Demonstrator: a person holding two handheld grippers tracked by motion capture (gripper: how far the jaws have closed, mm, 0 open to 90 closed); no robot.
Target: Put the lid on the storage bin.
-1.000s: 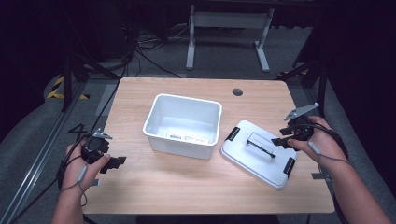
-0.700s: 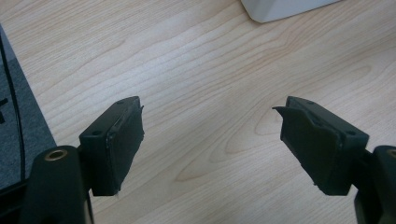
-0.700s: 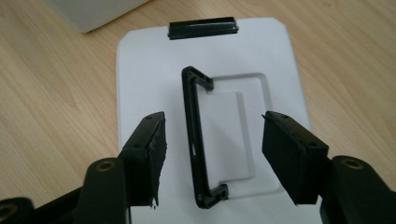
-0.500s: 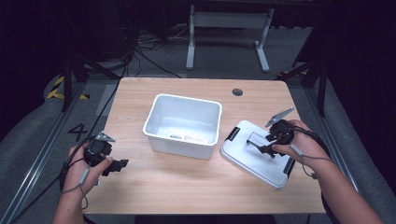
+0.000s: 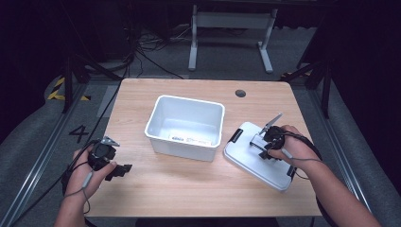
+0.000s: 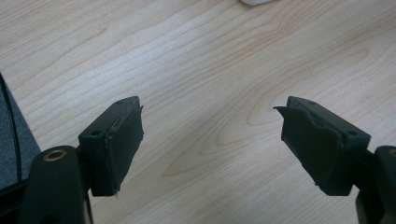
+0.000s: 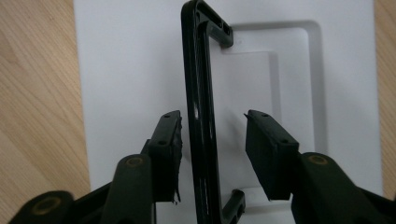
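Right gripper (image 7: 212, 154) jaws, just closing, straddle the lid's black handle (image 7: 201, 116); no pinch yet. Centre, then squeeze squarely. White lid (image 5: 257, 156) lies flat on the surface, right of the bin (image 5: 185, 126). Left gripper (image 6: 210, 140) jaws wide, empty.

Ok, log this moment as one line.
right gripper: jaws closing around lid handle, not yet clamped | left gripper: open over table | bin: uncovered

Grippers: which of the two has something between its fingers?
The right gripper: its fingers straddle the black handle of the white lid, not yet clamped. The left gripper gapes over bare table.
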